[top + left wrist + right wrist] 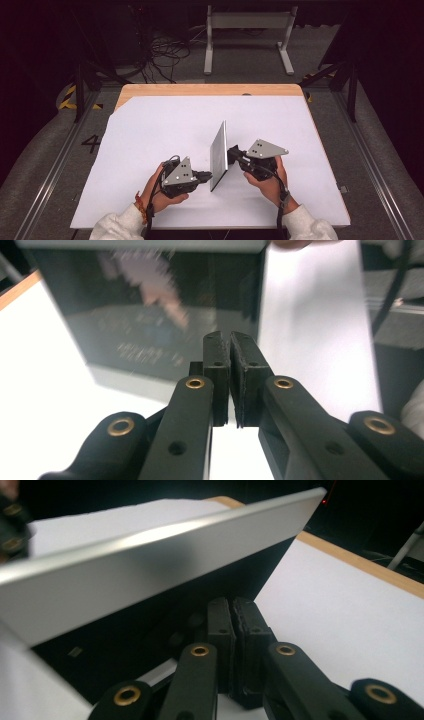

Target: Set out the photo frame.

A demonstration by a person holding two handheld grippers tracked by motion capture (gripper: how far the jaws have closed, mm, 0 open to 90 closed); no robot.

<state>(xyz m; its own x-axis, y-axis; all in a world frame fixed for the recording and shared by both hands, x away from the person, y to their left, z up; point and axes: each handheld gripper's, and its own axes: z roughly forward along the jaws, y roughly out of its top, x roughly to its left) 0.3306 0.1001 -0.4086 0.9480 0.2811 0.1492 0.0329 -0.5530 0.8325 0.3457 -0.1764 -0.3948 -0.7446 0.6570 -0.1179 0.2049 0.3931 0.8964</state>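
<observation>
Grey panel (219,155) between hand-held grippers

White sleeves (117,226), a red bracelet (139,206); each black tool (230,347) has brass-ringed screws and a grey plate (269,148).

A single digit "4" (91,143) is marked in dark paint on the grey floor left of the table. Faint reflected lettering on the glossy dark panel (145,347) in the left gripper view is illegible.
</observation>
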